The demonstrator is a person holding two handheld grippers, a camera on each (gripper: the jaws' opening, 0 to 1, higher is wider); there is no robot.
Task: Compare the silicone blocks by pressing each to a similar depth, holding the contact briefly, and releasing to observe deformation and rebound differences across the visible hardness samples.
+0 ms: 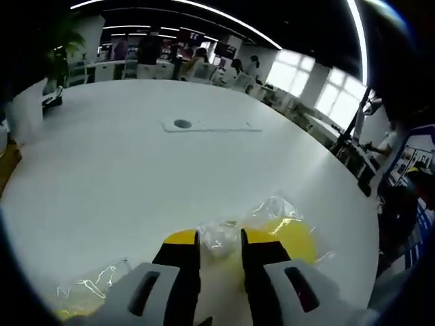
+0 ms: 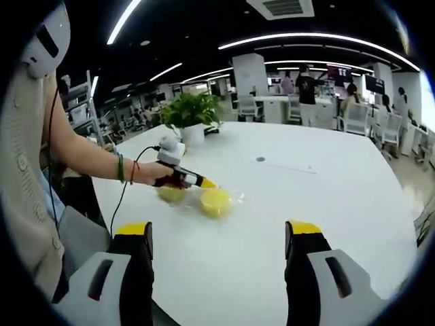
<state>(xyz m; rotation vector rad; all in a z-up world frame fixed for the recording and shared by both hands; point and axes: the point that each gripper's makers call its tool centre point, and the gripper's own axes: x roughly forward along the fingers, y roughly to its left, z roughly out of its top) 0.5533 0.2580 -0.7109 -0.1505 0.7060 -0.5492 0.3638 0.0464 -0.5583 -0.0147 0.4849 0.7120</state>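
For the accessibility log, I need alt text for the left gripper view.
The left hand-held gripper pinches clear plastic wrap covering a yellow silicone block on a white table. Another wrapped yellow block lies at lower left; people sit in the office behind.

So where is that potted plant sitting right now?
In the right gripper view, the potted plant stands on the white table near its far left edge, just beyond the left hand-held gripper and the bagged yellow blocks.
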